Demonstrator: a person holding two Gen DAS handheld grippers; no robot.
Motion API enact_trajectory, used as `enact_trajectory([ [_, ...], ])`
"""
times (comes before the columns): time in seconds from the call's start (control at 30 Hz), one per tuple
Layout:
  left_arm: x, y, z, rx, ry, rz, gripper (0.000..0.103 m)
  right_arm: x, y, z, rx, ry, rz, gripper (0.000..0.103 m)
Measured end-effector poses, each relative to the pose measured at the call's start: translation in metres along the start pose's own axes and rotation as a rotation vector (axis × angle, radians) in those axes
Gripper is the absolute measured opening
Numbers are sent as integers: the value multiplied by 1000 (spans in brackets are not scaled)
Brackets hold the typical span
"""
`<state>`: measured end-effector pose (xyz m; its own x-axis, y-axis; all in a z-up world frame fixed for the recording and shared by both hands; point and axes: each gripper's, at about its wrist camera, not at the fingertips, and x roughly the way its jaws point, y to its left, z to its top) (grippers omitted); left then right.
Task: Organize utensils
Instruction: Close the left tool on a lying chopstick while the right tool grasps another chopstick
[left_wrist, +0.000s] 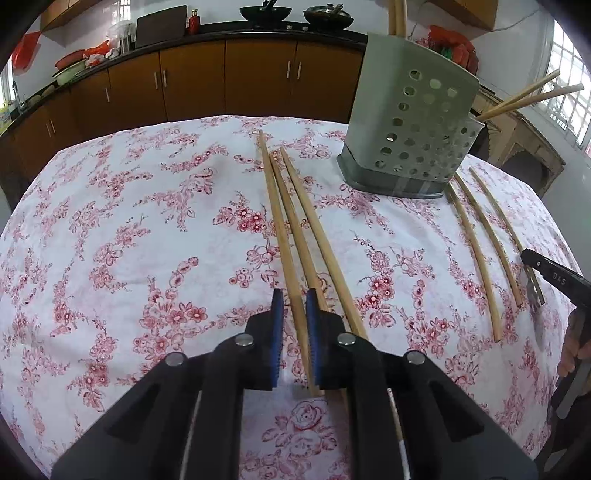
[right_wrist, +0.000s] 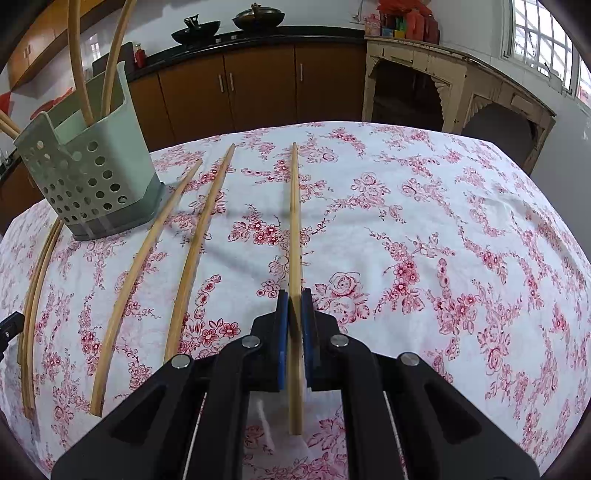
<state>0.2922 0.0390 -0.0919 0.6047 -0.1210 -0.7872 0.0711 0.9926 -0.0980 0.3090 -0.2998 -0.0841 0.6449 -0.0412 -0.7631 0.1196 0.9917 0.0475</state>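
Observation:
A grey perforated utensil holder (left_wrist: 410, 129) (right_wrist: 92, 173) stands on the floral tablecloth (left_wrist: 129, 221) (right_wrist: 443, 221) with several wooden chopsticks upright in it. Three chopsticks lie side by side ahead of my left gripper (left_wrist: 294, 308). The leftmost chopstick (left_wrist: 284, 236) runs between its blue pads, and cloth shows between it and the left pad, so the gripper is open. My right gripper (right_wrist: 295, 310) is shut on a single chopstick (right_wrist: 294, 221) that points away along the cloth. In the left wrist view the right gripper (left_wrist: 533, 280) sits at the far right edge.
Two loose chopsticks (right_wrist: 147, 258) (right_wrist: 195, 251) lie between the holder and my right gripper. Brown cabinets (left_wrist: 192, 81) with woks on the counter run behind the table. A cream wooden sideboard (right_wrist: 443, 85) stands beyond the table's right side. A person's hand (left_wrist: 576, 350) holds the right gripper.

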Motion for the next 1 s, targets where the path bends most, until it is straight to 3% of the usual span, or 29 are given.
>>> enact_trajectory([
  [0.2,5,-2,5,1,-8,44,9,-2,10,-1,-38,-9,2,8],
  [0.4,5,35,13,-56,-12,100,8,2,-2,3,4,-13,15,8],
  [0.63,5,51,14,-30,-22,91,9,4,-4,4,5,-15,24,8],
  [1.0,3,47,10,-8,-30,69,19,6,-5,6,7,-14,30,8],
])
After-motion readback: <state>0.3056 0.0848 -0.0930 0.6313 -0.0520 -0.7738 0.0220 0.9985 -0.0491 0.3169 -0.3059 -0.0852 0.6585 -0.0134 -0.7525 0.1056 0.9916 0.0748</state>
